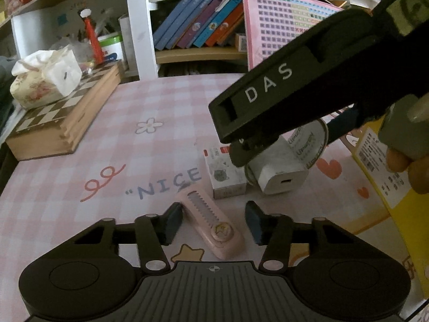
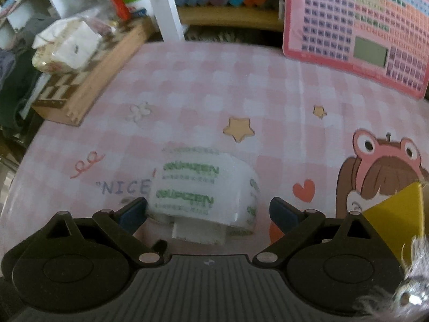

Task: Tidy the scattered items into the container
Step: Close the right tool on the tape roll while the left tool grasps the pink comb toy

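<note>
Lying scattered: one tape roll (image 2: 206, 193) between the right gripper's (image 2: 207, 212) spread jaws, one pink cutter (image 1: 211, 220) between the left gripper's (image 1: 213, 221) spread jaws.

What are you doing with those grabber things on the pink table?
Tidying up. The right gripper is open around a roll of tape that sits with a white charger. The left gripper is open over a pink box cutter lying on the table. A small white box waits beside them, and the yellow container stands off to the right.
</note>
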{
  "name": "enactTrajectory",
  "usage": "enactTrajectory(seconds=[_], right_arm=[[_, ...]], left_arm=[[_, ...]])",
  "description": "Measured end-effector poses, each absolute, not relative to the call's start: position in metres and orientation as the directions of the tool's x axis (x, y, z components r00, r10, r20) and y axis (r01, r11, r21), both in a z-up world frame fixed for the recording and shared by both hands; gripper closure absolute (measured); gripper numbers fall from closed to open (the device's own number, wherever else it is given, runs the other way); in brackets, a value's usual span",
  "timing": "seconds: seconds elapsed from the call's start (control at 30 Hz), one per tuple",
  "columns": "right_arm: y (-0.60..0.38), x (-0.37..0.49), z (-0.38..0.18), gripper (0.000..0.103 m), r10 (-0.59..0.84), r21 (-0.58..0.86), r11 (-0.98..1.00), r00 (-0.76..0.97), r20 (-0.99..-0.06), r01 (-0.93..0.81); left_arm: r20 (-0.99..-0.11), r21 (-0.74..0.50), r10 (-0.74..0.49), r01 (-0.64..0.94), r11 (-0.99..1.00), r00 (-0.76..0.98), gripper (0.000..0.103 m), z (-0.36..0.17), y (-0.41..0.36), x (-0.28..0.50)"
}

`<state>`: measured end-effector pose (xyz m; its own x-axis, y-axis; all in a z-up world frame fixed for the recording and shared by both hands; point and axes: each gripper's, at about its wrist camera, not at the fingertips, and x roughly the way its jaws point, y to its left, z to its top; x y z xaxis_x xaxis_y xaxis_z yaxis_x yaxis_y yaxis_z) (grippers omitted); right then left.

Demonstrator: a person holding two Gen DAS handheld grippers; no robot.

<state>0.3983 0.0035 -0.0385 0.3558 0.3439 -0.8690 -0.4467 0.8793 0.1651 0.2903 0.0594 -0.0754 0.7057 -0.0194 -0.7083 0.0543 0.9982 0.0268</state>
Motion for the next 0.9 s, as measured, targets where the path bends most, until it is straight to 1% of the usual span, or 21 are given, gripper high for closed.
enactTrajectory(seconds=[0.03, 0.07, 0.1, 0.13, 0.2, 0.37, 0.53, 0.73, 0.9], right_arm=[[0.002, 0.399, -0.040, 0.008, 0.350, 0.177, 0.879, 0.348, -0.870, -0.443], [0.001, 0.399, -0.040, 0.015, 0.363, 0.192, 0.876, 0.343, -0.866, -0.443], [0.000, 0.398, -0.040, 0.019, 0.377, 0.205, 0.871, 0.339, -0.862, -0.447], [0.000, 0.396, -0.040, 0.019, 0.373, 0.199, 0.872, 0.344, -0.862, -0.448], [-0.002, 0.393, -0.038, 0.019, 0.374, 0.193, 0.872, 0.358, -0.855, -0.450], [-0.016, 0.379, -0.027, 0.019, 0.436, 0.243, 0.856, 0.384, -0.814, -0.457], [-0.024, 0.362, -0.017, 0.019, 0.449, 0.235, 0.843, 0.393, -0.803, -0.484], [-0.031, 0.340, -0.014, 0.019, 0.455, 0.254, 0.826, 0.329, -0.828, -0.504], [-0.036, 0.315, -0.012, 0.019, 0.393, 0.174, 0.822, 0.319, -0.863, -0.541]], left_arm=[[-0.707, 0.026, -0.021, 0.055, 0.998, 0.707, 0.067, -0.075, 0.061, 0.289], [-0.708, 0.025, -0.021, 0.054, 0.998, 0.706, 0.075, -0.075, 0.063, 0.289], [-0.710, 0.025, -0.019, 0.052, 0.998, 0.704, 0.078, -0.074, 0.064, 0.287], [-0.712, 0.020, -0.021, 0.050, 0.999, 0.702, 0.079, -0.073, 0.066, 0.287], [-0.719, -0.001, -0.035, 0.050, 0.999, 0.694, 0.080, -0.071, 0.071, 0.286], [-0.708, -0.049, -0.068, 0.047, 0.998, 0.703, 0.080, -0.063, 0.083, 0.270], [-0.701, -0.088, -0.083, 0.029, 0.996, 0.709, 0.080, -0.054, 0.095, 0.251], [-0.693, -0.107, -0.079, 0.006, 0.994, 0.717, 0.080, -0.046, 0.104, 0.231], [-0.688, -0.112, -0.071, -0.010, 0.994, 0.722, 0.080, -0.041, 0.109, 0.216]])
